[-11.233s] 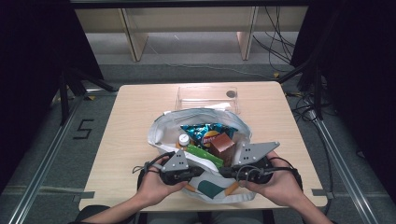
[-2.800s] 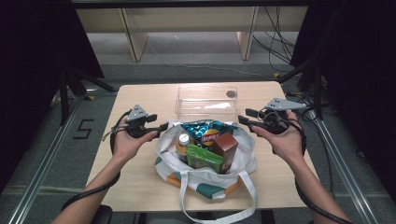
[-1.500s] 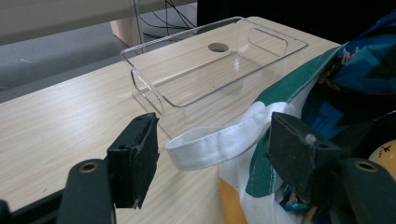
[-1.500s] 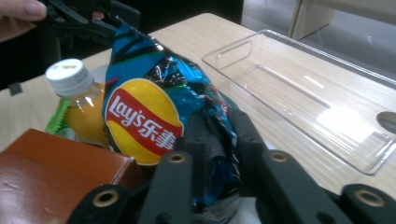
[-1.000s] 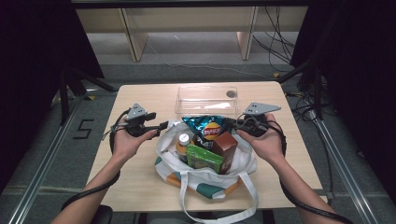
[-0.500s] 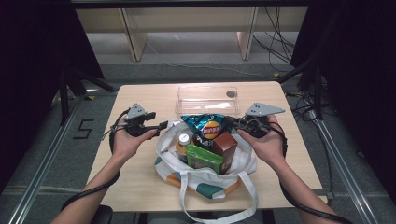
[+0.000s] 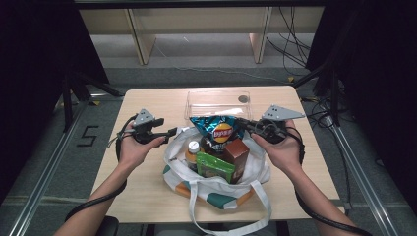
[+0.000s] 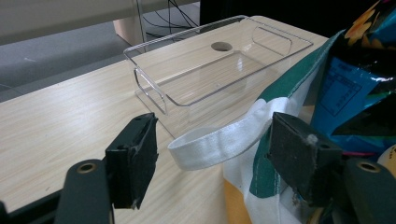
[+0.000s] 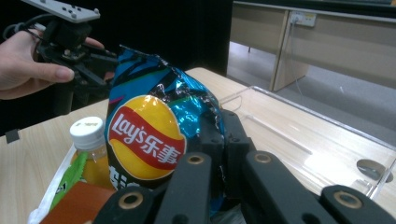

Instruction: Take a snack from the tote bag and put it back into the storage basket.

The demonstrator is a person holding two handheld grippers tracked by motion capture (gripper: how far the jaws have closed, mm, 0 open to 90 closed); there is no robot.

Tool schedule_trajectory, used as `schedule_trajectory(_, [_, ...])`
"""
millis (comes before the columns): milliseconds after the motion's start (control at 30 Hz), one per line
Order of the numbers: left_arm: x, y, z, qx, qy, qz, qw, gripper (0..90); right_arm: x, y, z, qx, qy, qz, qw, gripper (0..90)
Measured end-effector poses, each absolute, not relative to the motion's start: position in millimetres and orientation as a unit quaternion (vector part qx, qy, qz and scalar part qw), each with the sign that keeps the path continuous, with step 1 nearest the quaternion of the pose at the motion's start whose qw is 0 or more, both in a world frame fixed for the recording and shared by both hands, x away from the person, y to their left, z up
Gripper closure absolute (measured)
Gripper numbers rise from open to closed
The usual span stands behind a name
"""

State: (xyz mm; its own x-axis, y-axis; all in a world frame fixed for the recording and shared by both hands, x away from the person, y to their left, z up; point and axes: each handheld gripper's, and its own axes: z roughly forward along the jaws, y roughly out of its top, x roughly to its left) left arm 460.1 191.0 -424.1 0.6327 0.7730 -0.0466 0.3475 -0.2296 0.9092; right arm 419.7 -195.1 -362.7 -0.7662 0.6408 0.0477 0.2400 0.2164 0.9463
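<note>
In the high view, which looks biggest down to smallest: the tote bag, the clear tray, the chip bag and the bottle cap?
Largest to smallest:
1. tote bag
2. clear tray
3. chip bag, partly hidden inside the bag, so its full size is unsure
4. bottle cap

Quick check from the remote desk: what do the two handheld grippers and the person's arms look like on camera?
Both the left gripper and the right gripper are black, each topped by a grey three-cornered plate and trailing a black cable. Their jaws are flat black bars with round pivot holes and square black pads. The forearms are bare, with no sleeves visible.
</note>
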Motion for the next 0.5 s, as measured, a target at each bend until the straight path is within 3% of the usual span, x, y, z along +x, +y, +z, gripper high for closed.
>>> schedule_trajectory(500, [461.1,188.9,-425.2,0.756,0.372,0.215,0.494,31.6,419.9,-198.1,-344.7,0.280,0.733,0.586,0.202,90.0])
